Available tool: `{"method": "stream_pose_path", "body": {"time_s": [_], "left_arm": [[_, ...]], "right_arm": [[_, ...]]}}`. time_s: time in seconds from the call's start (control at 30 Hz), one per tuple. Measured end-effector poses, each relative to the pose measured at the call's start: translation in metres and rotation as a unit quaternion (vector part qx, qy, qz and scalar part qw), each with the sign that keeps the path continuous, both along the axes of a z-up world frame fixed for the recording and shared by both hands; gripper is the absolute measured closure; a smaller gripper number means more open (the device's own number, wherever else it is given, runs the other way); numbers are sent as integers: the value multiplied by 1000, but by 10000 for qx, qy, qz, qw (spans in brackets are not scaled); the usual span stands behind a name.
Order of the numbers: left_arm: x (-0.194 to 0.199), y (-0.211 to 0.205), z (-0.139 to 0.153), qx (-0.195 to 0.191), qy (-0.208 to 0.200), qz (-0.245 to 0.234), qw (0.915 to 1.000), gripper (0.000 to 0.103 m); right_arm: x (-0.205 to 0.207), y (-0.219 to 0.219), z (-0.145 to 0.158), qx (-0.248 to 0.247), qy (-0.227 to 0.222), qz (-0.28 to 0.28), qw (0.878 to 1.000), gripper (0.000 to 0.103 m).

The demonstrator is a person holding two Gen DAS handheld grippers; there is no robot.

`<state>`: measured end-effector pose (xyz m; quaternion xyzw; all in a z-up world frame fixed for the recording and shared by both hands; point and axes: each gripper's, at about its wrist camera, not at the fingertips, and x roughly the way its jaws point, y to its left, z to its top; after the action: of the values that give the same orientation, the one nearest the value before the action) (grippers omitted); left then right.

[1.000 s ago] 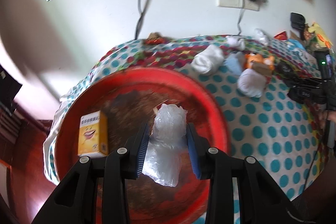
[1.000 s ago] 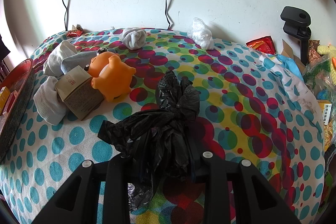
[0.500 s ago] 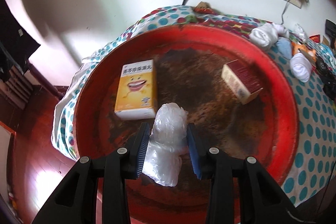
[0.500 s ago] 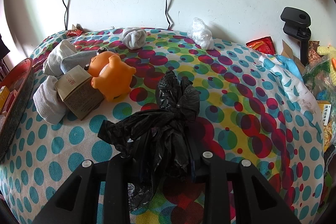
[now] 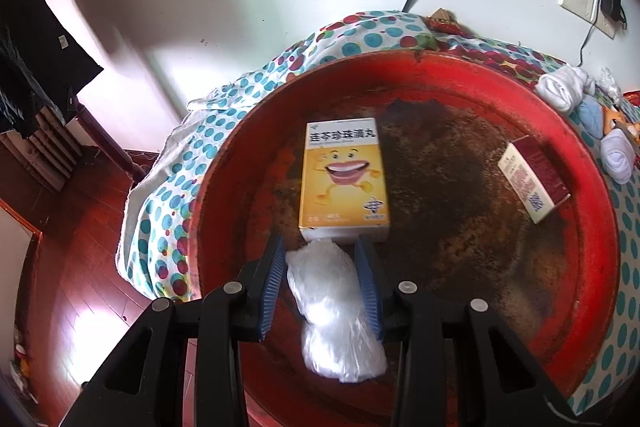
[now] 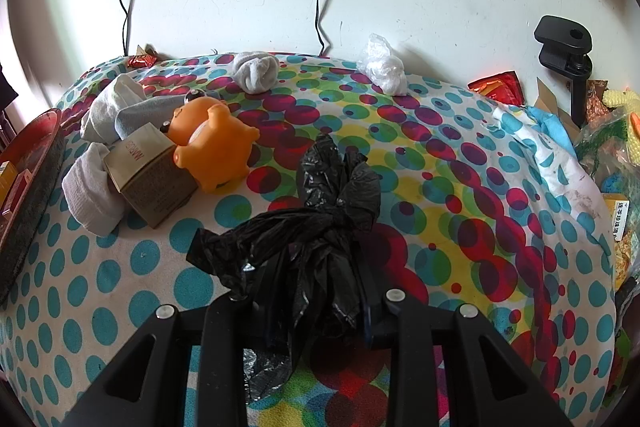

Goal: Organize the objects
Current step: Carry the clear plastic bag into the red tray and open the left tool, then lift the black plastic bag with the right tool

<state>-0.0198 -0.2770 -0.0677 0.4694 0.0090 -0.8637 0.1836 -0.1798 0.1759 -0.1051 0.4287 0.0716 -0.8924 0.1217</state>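
Jaws: left gripper point(image 5: 320, 283) clamps clear plastic bag point(image 5: 334, 311) over red tray point(image 5: 600, 227) | beside yellow medicine box point(image 5: 343, 179) | right gripper point(image 6: 316, 301) clamps black plastic bag point(image 6: 312, 227) above polka-dot cloth point(image 6: 440, 187)

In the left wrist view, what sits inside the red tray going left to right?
Clear plastic bag clamped in the left tool, then yellow box, then dark red box, all within the red tray.

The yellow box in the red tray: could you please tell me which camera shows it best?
The left wrist view: the yellow box lies face-up, whole, in the red tray. The right wrist view shows only a sliver at its left edge.
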Motion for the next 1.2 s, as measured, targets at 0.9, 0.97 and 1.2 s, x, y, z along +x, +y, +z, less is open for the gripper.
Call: {"method": "stream_pose_path", "body": {"time_s": [0.9, 0.97, 1.2], "left_arm": [[23, 33, 43, -75, 880, -443, 9951, 13], [22, 41, 43, -114, 935, -510, 9942, 13], [17, 60, 26, -166, 842, -828, 9929, 12]], "right_arm": [[0, 3, 1, -24, -2, 5, 10000, 73], [1, 5, 1, -60, -12, 5, 10000, 73], [8, 11, 2, -107, -78, -26, 9999, 65]]}}
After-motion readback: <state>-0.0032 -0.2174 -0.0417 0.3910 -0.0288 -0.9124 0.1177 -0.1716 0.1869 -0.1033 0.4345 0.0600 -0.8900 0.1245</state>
